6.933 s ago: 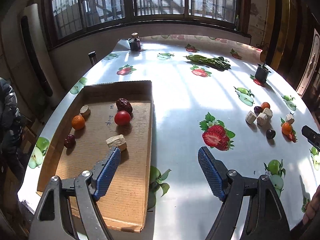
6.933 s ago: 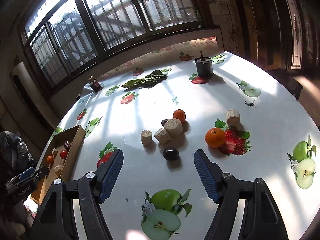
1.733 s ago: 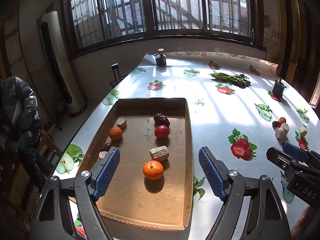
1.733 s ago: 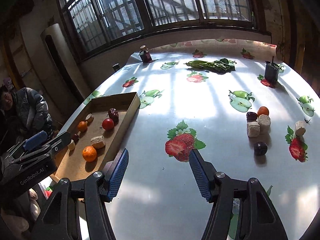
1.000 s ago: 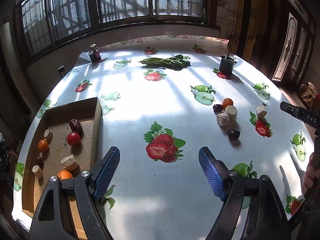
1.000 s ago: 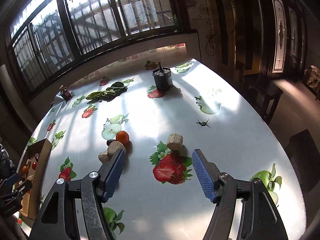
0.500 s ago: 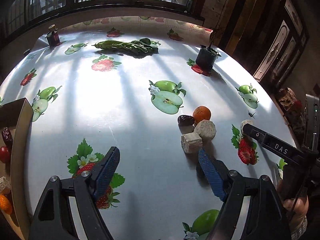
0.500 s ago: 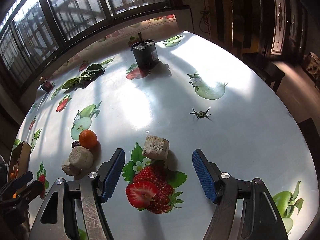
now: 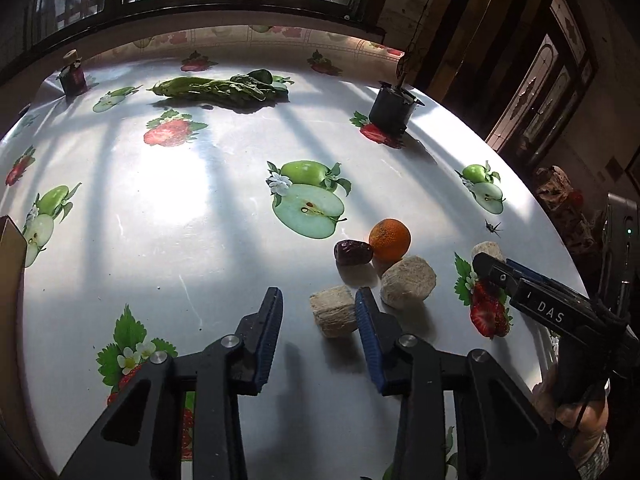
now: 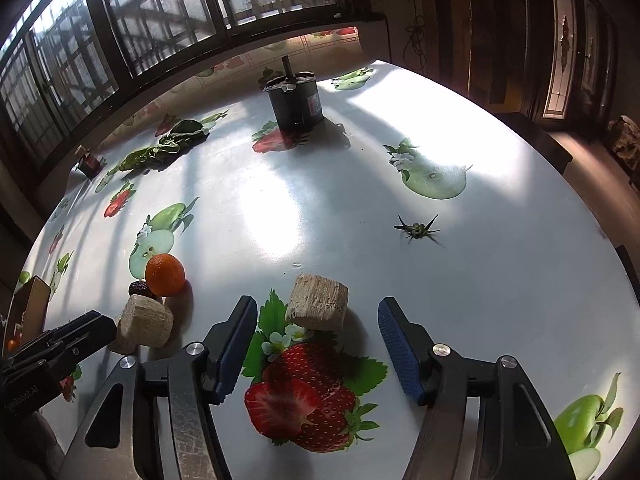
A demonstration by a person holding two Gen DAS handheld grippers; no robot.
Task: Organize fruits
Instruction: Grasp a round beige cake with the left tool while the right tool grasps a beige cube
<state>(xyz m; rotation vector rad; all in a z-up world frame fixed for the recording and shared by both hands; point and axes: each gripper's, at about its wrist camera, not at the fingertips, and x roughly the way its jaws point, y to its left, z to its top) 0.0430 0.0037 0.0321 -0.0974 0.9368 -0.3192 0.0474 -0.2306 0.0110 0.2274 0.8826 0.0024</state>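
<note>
- The left gripper [image 9: 316,316] is held with its jaws parted to a moderate width and nothing clamped; its right pad is touching or nearly touching a pale fibrous chunk [image 9: 334,316], which lies partly between the jaws, and whether real contact is made cannot be told.
- The right gripper [image 10: 318,342] is held wide, with nothing gripped; a second pale block [image 10: 317,307] lies just ahead of the gap between its pads, apart from both.
- The orange [image 9: 389,239] is taken as the landmark. Touching it or just beside it, on its window-facing left, a dark date [image 9: 353,252] is seen.
- Just in front of the orange, toward the left gripper, a rounder pale chunk [image 9: 408,283] is seen, with the chunk at the left gripper's pad just beside that.
- The right gripper's block lies to the right of the orange, well apart, at the top of a printed strawberry [image 10: 302,396] on the table [image 10: 280,200].
- Far to the left of the orange, only a corner of the cardboard tray [image 9: 10,248] is shown.
- The step in hand is judged to be the approach for a double pick-up.
- For the next move, each gripper would need to be advanced until its piece is centred between the pads, then closed gently; the left needs shifting rightward first.
</note>
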